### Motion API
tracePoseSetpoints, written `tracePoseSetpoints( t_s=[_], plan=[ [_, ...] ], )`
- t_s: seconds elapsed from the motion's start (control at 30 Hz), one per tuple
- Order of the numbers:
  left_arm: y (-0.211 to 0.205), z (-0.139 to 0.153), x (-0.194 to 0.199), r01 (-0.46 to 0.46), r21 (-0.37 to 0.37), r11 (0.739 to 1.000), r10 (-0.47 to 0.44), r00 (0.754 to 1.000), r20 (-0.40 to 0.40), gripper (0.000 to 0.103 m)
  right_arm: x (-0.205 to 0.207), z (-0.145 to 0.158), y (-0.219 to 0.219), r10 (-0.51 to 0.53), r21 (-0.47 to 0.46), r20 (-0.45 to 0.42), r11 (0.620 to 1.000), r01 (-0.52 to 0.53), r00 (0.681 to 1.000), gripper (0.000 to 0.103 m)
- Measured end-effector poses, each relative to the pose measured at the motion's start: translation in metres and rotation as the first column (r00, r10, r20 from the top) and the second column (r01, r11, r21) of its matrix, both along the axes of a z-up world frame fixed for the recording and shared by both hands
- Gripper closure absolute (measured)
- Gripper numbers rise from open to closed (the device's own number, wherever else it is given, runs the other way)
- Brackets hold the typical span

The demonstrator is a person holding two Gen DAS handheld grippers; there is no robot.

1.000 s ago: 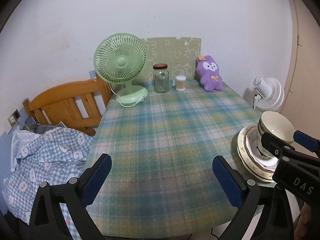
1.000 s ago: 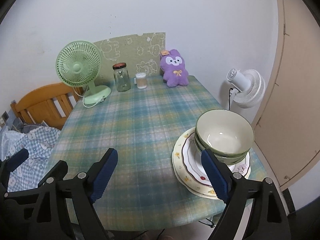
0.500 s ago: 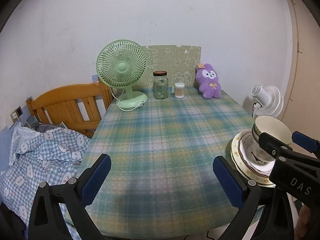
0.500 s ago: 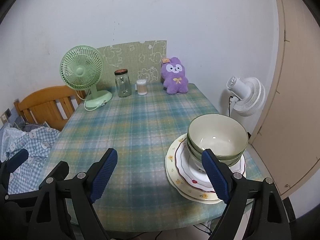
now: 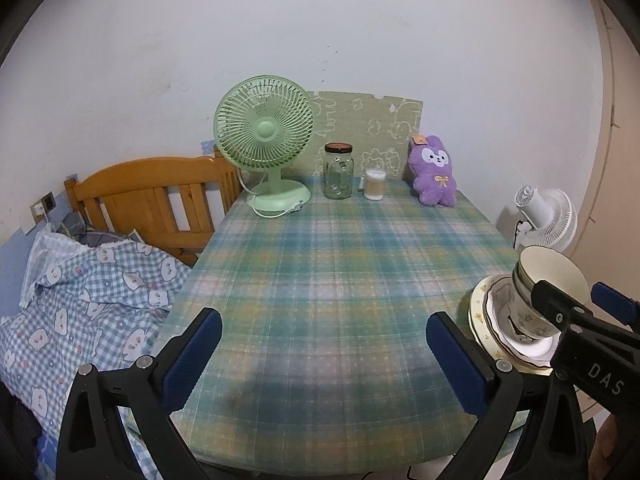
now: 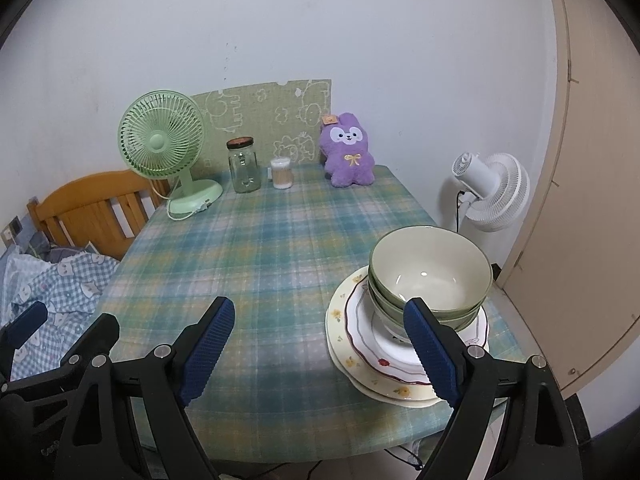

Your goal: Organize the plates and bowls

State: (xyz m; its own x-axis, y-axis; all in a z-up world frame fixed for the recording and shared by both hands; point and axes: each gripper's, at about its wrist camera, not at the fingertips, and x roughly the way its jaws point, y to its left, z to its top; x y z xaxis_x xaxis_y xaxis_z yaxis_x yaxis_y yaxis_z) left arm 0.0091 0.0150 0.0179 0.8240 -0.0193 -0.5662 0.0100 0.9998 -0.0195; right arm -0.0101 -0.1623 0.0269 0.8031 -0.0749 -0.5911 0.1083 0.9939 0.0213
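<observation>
Judging by the bowls (image 6: 430, 276) nested on stacked plates (image 6: 384, 364) at lower right of the right-wrist view, sorting looks finished, with left gripper (image 5: 320, 360) and right gripper (image 6: 320, 352) released, holding nothing.

Pretty dim, flat indoor light w/ a cool cast, no hard glare. Soft dark shadow on the tablecloth (image 5: 256, 384) at bottom center of both views. Small highlight inside the top bowl (image 6: 430, 268). Heavy fisheye bend + black vignette in the corners; focus decent throughout.
</observation>
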Motion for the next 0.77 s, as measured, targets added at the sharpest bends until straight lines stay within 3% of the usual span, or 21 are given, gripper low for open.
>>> tracePoseSetpoints(
  t_s=[0.77],
  plan=[
    [0.004, -0.0002, -0.0017, -0.006, -0.012, 1.0, 0.006, 1.0, 0.001, 0.0, -0.004, -0.0006, 0.0089, 0.02, -0.012, -0.005, 1.0, -0.02, 1.0, 0.015]
  ],
)
